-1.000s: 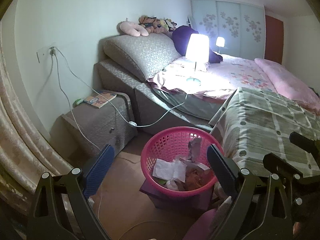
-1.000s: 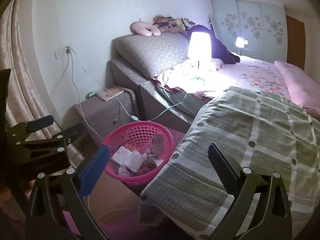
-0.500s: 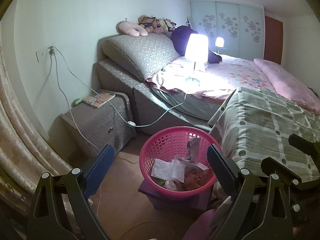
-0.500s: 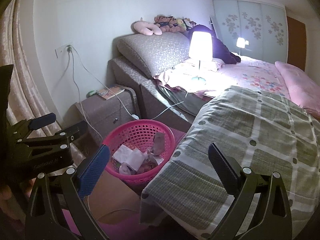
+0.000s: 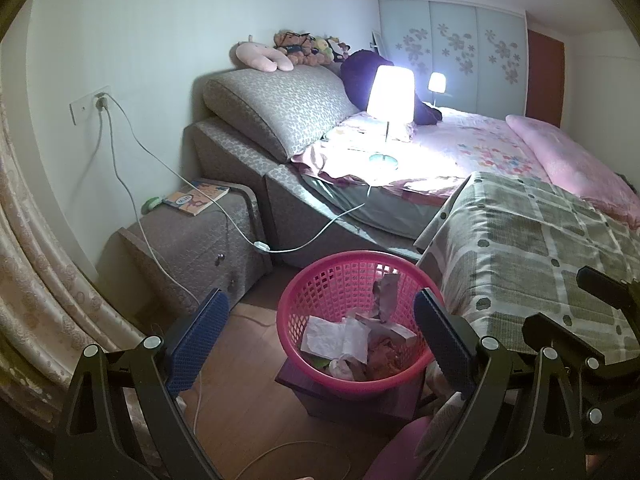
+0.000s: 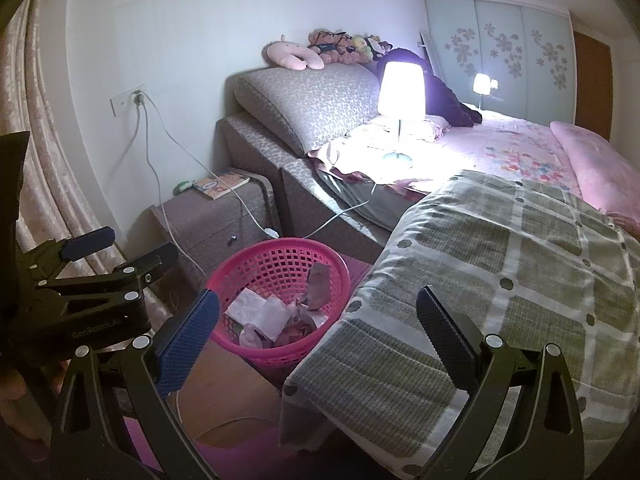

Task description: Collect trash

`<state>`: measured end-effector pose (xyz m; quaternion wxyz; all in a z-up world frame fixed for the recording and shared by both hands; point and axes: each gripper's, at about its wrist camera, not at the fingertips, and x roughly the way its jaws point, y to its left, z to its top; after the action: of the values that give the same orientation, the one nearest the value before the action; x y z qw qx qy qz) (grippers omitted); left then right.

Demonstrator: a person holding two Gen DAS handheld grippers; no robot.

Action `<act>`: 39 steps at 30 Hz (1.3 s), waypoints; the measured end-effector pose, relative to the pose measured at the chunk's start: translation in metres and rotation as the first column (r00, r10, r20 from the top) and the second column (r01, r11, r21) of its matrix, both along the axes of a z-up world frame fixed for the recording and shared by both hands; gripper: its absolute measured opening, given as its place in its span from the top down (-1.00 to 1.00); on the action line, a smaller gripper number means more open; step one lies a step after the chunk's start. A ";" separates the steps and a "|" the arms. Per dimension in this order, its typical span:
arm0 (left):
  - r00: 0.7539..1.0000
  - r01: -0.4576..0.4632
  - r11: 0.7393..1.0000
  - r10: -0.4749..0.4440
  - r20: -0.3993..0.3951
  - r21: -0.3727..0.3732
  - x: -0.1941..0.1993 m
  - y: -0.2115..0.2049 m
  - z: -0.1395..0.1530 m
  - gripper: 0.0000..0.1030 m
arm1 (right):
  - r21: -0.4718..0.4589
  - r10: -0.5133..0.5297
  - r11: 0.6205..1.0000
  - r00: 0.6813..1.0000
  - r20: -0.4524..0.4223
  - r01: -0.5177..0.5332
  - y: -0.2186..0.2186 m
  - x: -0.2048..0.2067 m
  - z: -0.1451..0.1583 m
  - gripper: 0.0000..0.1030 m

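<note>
A pink mesh basket stands on a dark purple box on the floor beside the bed, holding crumpled paper trash. My left gripper hangs open above and in front of it, with nothing between its blue-padded fingers. In the right wrist view the same basket with its trash sits left of centre. My right gripper is open and empty over the edge of the green checked blanket. The left gripper's frame shows at the left edge there.
A lit lamp stands on the bed, its cord running from the wall socket over the grey nightstand, which holds a book. A curtain hangs at the left. Wooden floor lies before the basket, with a loose cable.
Both views have shifted slightly; the basket sits a touch lower and left in the left wrist view. Both grippers stay open and empty.
</note>
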<state>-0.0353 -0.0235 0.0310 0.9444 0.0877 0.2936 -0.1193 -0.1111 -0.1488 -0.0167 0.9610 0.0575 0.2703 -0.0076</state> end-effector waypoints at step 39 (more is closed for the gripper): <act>1.000 -0.002 1.000 0.002 -0.016 0.001 -0.001 0.001 -0.008 -0.75 | 0.006 -0.003 1.000 1.000 -0.006 0.003 0.001 0.000 -0.002 -0.86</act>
<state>-0.0358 -0.0224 0.0229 0.9420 0.0867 0.3015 -0.1188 -0.1113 -0.1480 -0.0184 0.9601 0.0606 0.2729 -0.0086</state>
